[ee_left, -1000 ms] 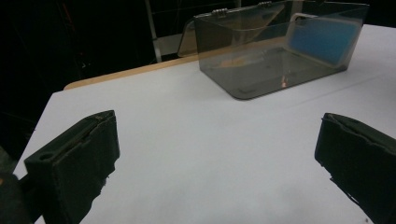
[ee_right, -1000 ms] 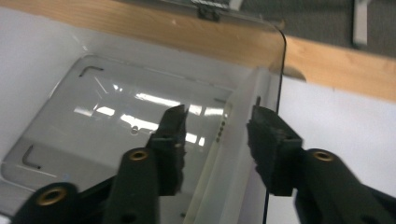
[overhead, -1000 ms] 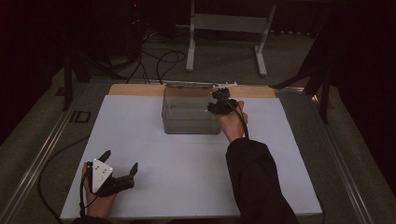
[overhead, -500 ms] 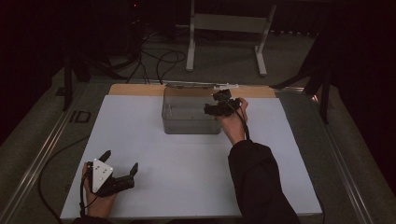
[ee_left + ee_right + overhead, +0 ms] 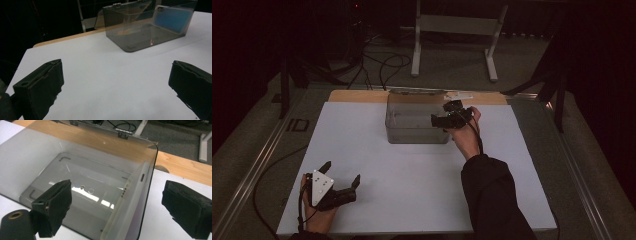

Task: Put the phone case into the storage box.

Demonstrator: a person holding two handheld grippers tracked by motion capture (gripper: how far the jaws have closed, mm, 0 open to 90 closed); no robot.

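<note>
Two tools stand spread; right tool, jaws just opening beside the phone in the clear box, should lift straight out.

A clear plastic box stands open-topped at the table's far edge; a flat phone leans upright inside its right wall.

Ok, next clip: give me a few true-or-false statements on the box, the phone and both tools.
1. The clear box has its lid shut. False: the hinged lid is swung open behind it.
2. A phone stands on edge against the box's end wall. True.
3. The right tool clamps the phone. False: its jaws have just been opening and now stand wide, one on each side of that wall.
4. The left tool is open, with nothing between its jaws. True.
</note>
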